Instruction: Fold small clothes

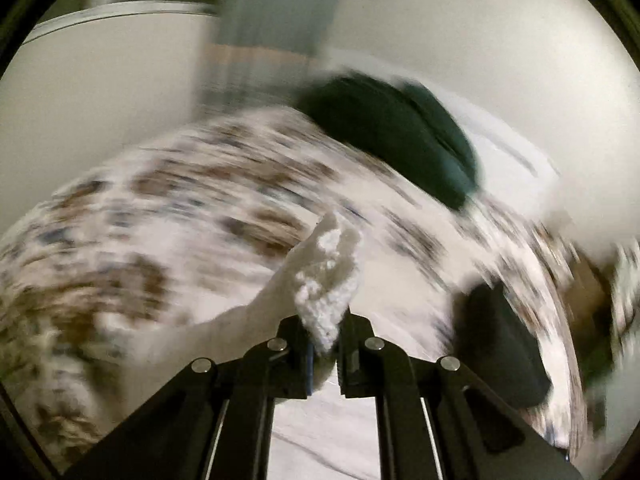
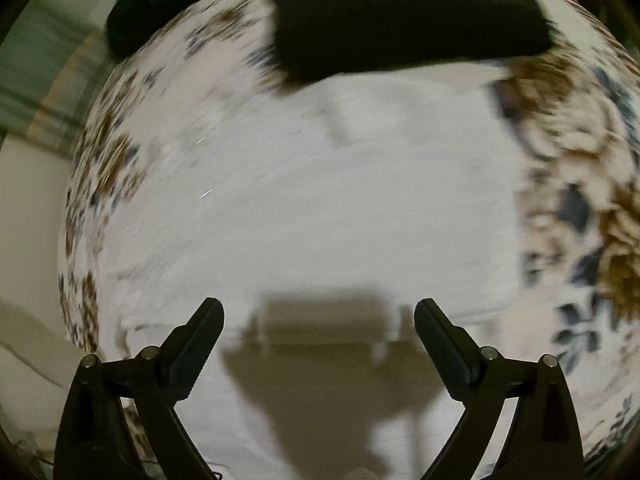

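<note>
One flowered bedspread [image 2: 580,184] carries a white cloth [image 2: 320,208] and dark folded garments [image 2: 400,20]. The right gripper [image 2: 319,312] hangs spread above the cloth; the left gripper [image 1: 324,344] pinches a fuzzy white sock [image 1: 324,280].

Below me a floral bedspread [image 2: 580,184] carries everything: a white cloth [image 2: 320,208] lies flat at its middle, a black folded garment [image 2: 400,24] just beyond that cloth.

white fluffy sock [image 1: 326,280] – 1 | dark folded garments [image 2: 404,20] – 2 | floral bedspread [image 2: 592,208] – 1
</note>
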The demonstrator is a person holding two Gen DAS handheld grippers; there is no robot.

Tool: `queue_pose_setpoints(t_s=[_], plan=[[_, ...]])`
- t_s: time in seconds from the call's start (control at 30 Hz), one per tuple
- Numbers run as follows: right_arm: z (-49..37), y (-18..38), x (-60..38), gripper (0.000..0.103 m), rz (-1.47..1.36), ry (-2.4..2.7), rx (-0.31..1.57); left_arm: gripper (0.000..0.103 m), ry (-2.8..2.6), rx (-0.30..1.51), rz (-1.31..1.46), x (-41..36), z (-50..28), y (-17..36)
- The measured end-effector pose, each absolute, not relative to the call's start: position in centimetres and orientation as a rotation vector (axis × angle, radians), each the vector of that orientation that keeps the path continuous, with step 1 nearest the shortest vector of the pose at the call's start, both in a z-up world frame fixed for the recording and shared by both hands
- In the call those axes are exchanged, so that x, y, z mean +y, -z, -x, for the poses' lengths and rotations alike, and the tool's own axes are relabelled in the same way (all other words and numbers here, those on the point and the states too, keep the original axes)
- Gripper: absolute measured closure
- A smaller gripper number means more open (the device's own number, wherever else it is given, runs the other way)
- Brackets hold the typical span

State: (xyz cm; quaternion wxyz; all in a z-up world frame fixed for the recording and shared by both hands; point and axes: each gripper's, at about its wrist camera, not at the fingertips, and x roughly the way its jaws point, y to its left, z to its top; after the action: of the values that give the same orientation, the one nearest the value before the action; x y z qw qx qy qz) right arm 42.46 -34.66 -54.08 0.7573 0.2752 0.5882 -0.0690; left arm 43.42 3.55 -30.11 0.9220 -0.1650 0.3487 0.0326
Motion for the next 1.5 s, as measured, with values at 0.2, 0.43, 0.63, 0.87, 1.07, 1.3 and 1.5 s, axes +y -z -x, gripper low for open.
queue_pose_setpoints(t_s=[0.2,0.43,0.63,0.87,1.07,1.3,1.5], plan=[[-38.5,54.3,-44.8,0.005,-0.658,0.297,1.228,0.097,0.223,0.912,0.177,-15.0,-45.1,37.1],[-34.8,55.9,-52.3,0.005,-0.709,0.393,1.238,0.096,0.357,1.043,0.017,-27.0,-43.3,42.3],[-32.9,55.5,-53.5,0.005,-0.764,0.379,1.224,0.05,0.346,1.123,0.014,-25.7,-43.6,43.2],[-36.1,52.2,-50.7,0.005,-0.927,0.161,1.161,0.012,0.058,1.066,0.094,-10.3,-43.6,39.4],[-43.3,54.4,-44.6,0.006,-0.833,0.087,1.212,0.012,-0.26,1.108,0.038,1.7,-44.0,41.5],[-46.7,58.0,-39.1,0.094,-0.531,0.178,1.349,0.012,-0.403,1.133,0.116,8.8,-44.4,44.0],[-44.5,54.5,-39.9,0.095,-0.486,0.299,1.287,0.012,-0.36,1.154,0.094,9.1,-47.4,45.5]])
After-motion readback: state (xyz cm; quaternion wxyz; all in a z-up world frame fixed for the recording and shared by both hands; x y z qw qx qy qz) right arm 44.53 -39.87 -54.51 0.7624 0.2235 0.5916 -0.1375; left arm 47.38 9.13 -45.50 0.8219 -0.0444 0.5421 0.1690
